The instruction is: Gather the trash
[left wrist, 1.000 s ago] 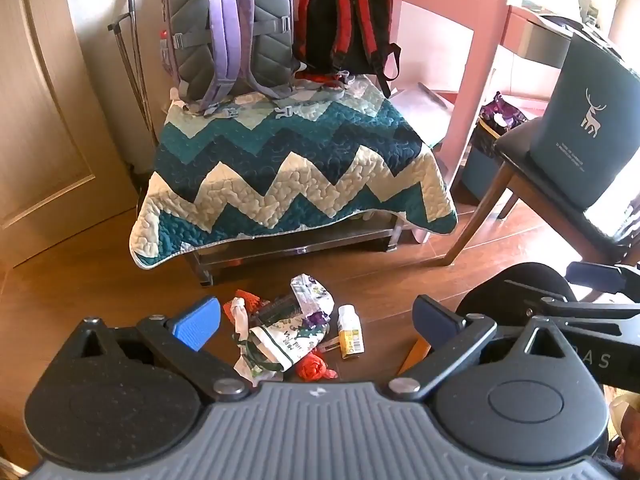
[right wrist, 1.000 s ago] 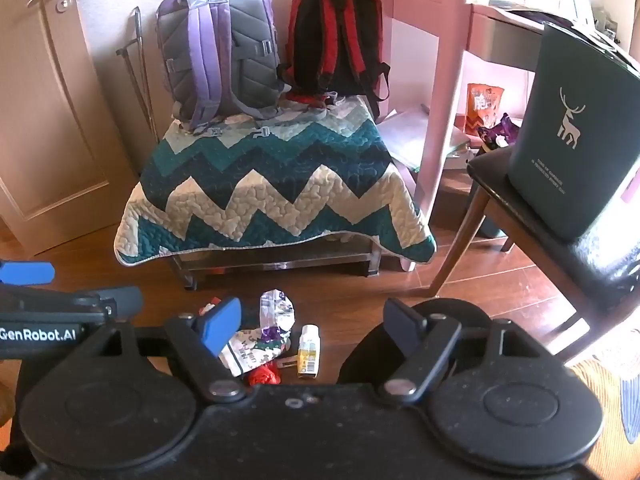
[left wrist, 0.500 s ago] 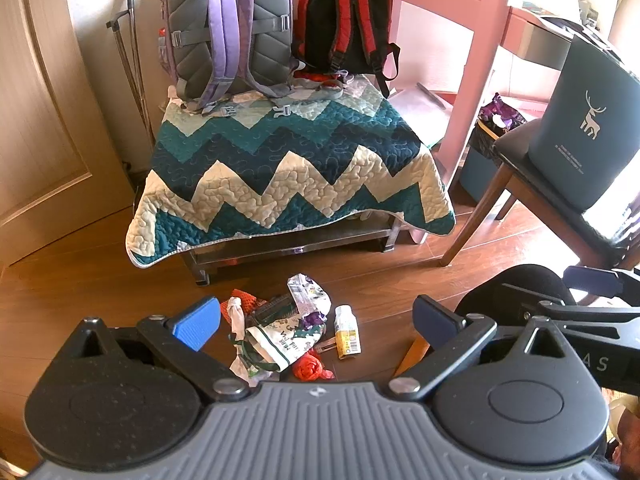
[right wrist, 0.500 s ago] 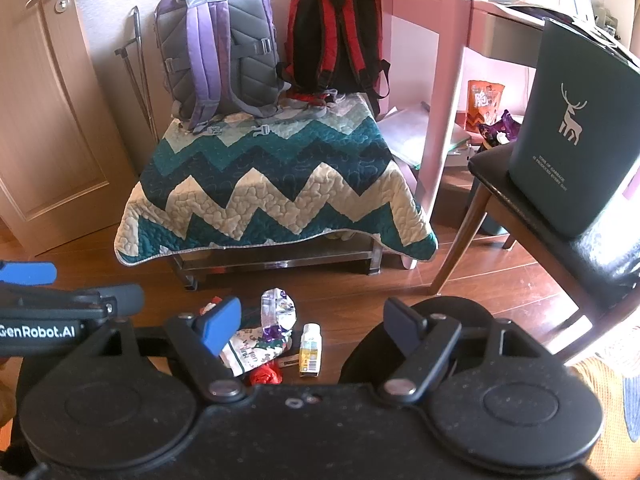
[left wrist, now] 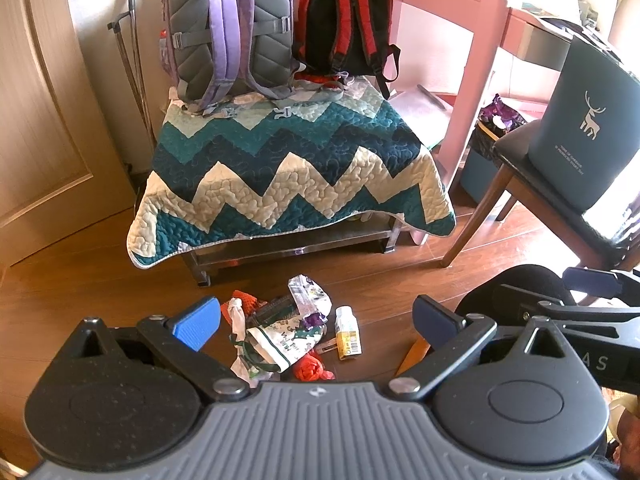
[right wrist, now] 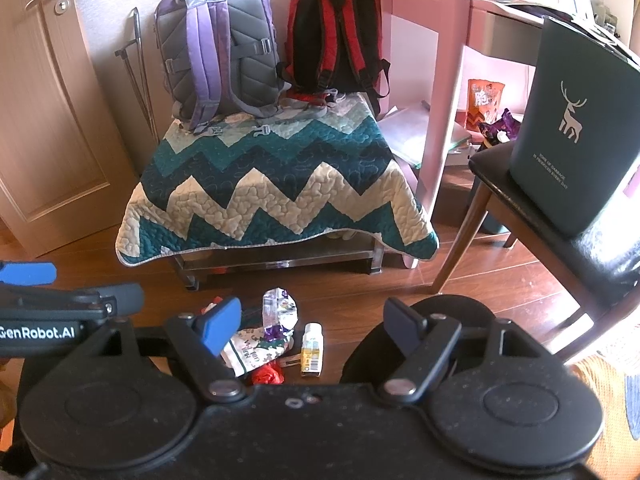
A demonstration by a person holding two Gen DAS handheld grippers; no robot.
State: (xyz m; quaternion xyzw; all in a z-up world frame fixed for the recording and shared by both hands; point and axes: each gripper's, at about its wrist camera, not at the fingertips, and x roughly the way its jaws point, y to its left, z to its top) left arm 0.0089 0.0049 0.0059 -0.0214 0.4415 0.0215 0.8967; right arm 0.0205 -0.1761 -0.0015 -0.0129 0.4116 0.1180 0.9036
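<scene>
A heap of trash lies on the wooden floor in front of the quilt-covered bench: a white printed wrapper (left wrist: 286, 342), a crumpled foil wrapper (left wrist: 306, 292), a small yellow-labelled bottle (left wrist: 347, 333) and a red scrap (left wrist: 310, 370). It also shows in the right wrist view, with the bottle (right wrist: 312, 344) and the printed wrapper (right wrist: 250, 350). My left gripper (left wrist: 316, 320) is open and empty, above and short of the heap. My right gripper (right wrist: 312, 322) is open and empty, also held back from the heap.
A low bench under a zigzag quilt (left wrist: 288, 176) carries a purple-grey backpack (left wrist: 228, 28) and a red-black backpack (left wrist: 348, 20). A dark green bin (right wrist: 576, 128) stands on a wooden chair (right wrist: 528, 208) at the right. A pink desk (left wrist: 460, 40) and a door (right wrist: 44, 100) stand behind.
Both grippers have drifted slightly; the view of the heap has shifted a little left. Both stay open and empty.
</scene>
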